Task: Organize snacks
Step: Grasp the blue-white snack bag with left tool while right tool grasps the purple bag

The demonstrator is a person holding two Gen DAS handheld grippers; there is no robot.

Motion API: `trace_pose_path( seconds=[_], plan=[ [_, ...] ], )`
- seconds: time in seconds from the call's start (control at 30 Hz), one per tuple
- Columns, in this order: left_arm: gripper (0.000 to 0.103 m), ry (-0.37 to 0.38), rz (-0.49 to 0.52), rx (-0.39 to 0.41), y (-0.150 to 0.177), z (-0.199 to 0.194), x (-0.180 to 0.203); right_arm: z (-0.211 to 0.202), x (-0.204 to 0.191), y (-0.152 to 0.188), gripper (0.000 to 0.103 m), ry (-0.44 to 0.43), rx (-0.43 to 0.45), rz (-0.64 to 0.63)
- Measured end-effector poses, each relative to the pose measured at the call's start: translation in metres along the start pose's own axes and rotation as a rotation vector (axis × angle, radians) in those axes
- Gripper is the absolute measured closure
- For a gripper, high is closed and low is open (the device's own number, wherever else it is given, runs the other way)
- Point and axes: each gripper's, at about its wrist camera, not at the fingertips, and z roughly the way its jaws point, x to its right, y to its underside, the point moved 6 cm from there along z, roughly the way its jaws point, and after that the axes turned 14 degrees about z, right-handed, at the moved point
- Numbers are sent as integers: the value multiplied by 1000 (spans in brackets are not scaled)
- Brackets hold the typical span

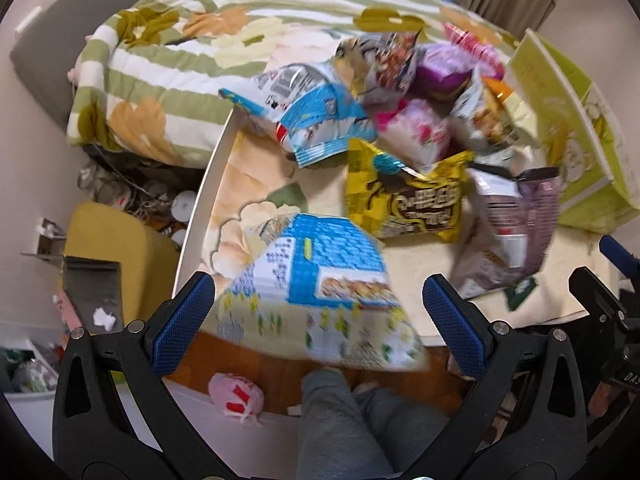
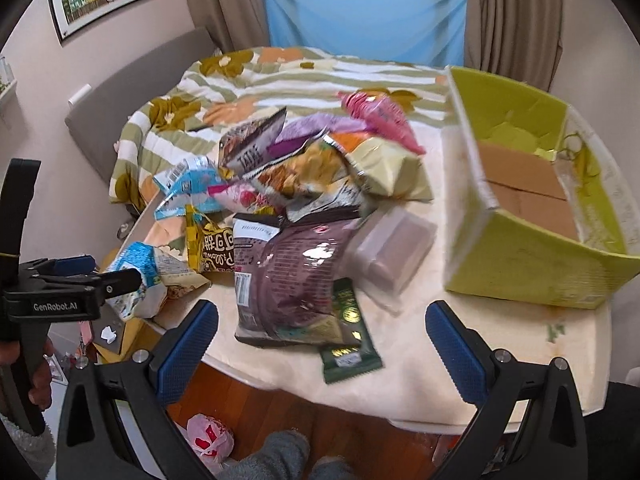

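A heap of snack bags (image 2: pixel 296 184) lies on a round table (image 2: pixel 420 360) covered with a pale floral cloth, spread from the table's centre toward ten o'clock in the right wrist view, and an open lime-green cardboard box (image 2: pixel 532 264) stands apart from it at three o'clock, its brown floor showing with no snack in it; the box is most likely where the snacks are meant to go, which would explain why it sits open-topped within reach of both hands. The left gripper (image 1: pixel 318 308) hovers at the table's near left edge with its blue-padded jaws spread wide, and a blue, white and pale yellow snack bag (image 1: pixel 320 280) lies between them, overhanging the table edge at six o'clock in the left wrist view; the bag is blurred, and I cannot tell whether a pad touches it, but it looks like the one being reached for. The right gripper (image 2: pixel 322 340) is also spread wide and grips nothing, poised at the near edge above a large purple bag (image 2: pixel 296 280) with a dark green packet (image 2: pixel 348 332) tucked under its lower right corner. The snacks are crinkly foil and plastic pouches, puffy and light-looking: a yellow bag with dark lettering (image 1: pixel 408 204), a blue-and-white one (image 1: pixel 316 120), pink and cream ones, and a clear plastic tub (image 2: pixel 392 256) at the heap's right side. Behind the table lies a striped floral quilt (image 2: pixel 224 92).
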Motion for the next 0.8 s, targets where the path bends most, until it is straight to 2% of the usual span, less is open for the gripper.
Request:
trace_pose_path(
  seconds=[0.17,0.23,0.3,0.37,0.47,0.53,0.6,0.8],
  plan=[
    [1,29,32,-58,-3,29,-5,31,-12,3,0,16,-29,7],
    [4,51,34,-82,-1,40,-6,40,-15,5,0,24,-33,5],
    [13,73,39,-107,1,50,-7,49,-17,6,0,36,-40,-4],
    [16,91,46,-135,4,57,-6,56,-20,7,0,46,-45,-15],
    [23,117,53,-141,5,62,-7,64,-22,9,1,64,-51,-25],
    [26,133,53,-131,3,61,-8,67,-22,8,5,72,-54,-27],
    [36,163,52,-120,2,60,-8,71,-24,7,16,75,-56,-29],
    [39,174,80,-110,0,57,-6,80,-24,5,38,91,-80,-20]
  ],
)
